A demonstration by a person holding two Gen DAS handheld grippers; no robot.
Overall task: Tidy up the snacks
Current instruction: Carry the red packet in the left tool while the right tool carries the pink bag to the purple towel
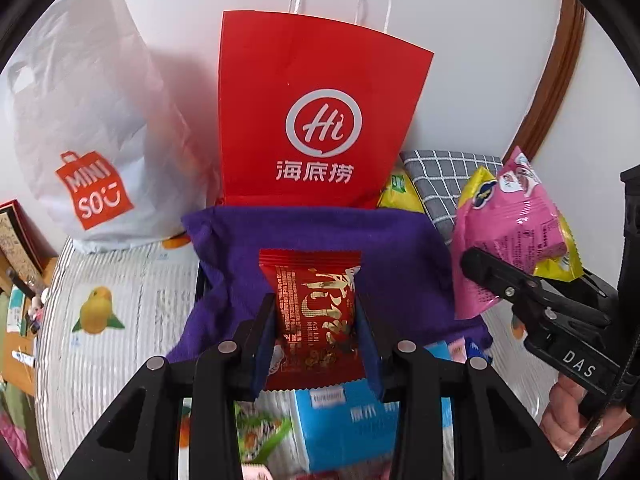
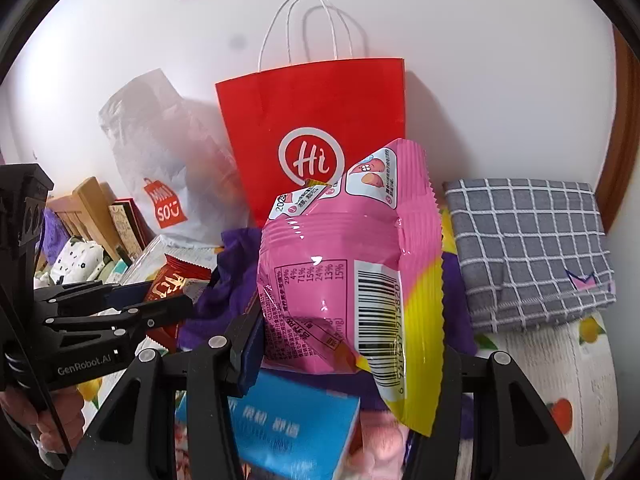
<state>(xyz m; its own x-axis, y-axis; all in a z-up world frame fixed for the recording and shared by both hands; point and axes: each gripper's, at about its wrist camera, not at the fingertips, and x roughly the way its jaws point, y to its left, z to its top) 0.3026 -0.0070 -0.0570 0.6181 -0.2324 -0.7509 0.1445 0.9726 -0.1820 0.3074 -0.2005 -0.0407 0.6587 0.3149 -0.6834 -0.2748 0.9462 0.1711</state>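
Snacks are held aloft in both grippers. A red foil snack packet (image 1: 316, 312) is pinched upright between the blue pads of the left gripper (image 1: 316, 320), dead centre in the left wrist view, in front of a purple cloth (image 1: 304, 228). At twelve o'clock behind it, a red paper bag (image 1: 320, 80) marked "Hi" is stood against the white wall, and at ten o'clock a white Miniso plastic bag (image 1: 92, 120) is slumped beside it. At three o'clock the right gripper (image 1: 500, 276) is seen, its fingers clamped on a pink and yellow snack packet (image 1: 508, 224), with a hand (image 1: 572, 412) wrapped round the handle below. A grey checked cloth (image 1: 448, 176) is folded at two o'clock, just behind that packet. Below the left gripper, at six o'clock, a blue box (image 1: 340, 428) is blurred on a fruit-printed mat (image 1: 112, 280). In the right wrist view the pink packet is tilted, barcode facing the lens.
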